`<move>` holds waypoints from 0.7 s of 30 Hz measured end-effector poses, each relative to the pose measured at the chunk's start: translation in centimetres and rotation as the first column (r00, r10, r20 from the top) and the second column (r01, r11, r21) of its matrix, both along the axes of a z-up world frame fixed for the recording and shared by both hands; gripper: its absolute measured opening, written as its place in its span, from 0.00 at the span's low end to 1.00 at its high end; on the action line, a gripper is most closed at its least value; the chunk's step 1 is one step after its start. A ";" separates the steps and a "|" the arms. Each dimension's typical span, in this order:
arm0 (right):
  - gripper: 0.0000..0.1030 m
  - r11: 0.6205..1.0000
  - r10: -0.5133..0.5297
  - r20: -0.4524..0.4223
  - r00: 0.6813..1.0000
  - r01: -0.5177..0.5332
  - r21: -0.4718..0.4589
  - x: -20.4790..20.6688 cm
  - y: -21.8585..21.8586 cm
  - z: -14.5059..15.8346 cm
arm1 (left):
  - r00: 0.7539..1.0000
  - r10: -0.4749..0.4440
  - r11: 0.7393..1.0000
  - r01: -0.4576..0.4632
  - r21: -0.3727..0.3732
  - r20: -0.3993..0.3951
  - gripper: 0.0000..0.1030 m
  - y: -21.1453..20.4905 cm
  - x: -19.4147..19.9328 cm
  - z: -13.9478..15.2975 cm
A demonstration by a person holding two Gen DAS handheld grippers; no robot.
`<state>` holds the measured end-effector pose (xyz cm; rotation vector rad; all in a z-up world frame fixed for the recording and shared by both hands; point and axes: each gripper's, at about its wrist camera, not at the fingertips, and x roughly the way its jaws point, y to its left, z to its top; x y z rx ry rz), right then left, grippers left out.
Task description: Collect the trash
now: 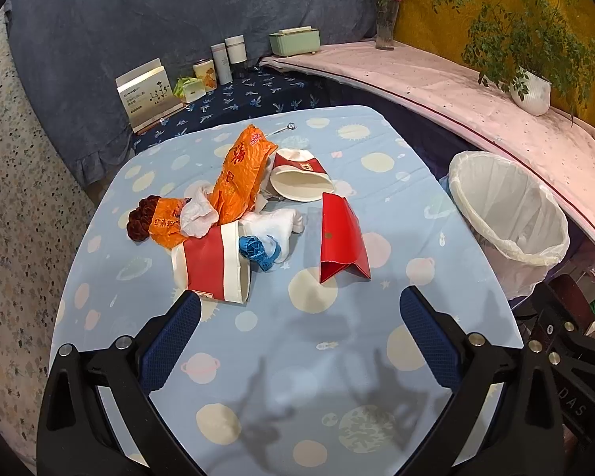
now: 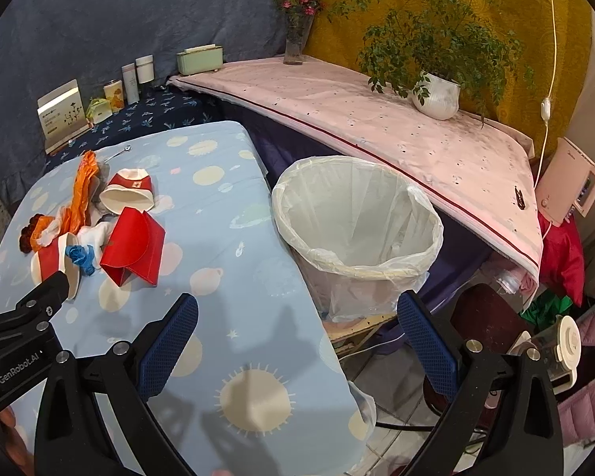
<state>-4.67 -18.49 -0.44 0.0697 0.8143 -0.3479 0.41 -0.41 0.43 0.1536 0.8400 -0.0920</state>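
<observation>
Lying crumpled, orange-and-red trash (image 1: 234,214), left tool (image 1: 299,305) and right tool (image 2: 297,309) spread wide, empty

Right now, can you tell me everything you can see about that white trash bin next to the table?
The trash bin is a round white basket, wider at the top than lower down, standing upright. A thin, see-through white plastic bag lines it, folded over the rim and crinkled. Nothing shows inside the bag. It stands off the table's right edge, below the shelf with the pink cloth. What it stands on is mostly hidden. No tongs touch it.
</observation>
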 end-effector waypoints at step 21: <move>0.93 1.000 -0.025 0.048 0.999 0.026 -0.007 0.0 0.0 0.6 | 0.999 -0.003 1.000 0.004 -0.019 0.032 0.93 0.4 -0.1 0.5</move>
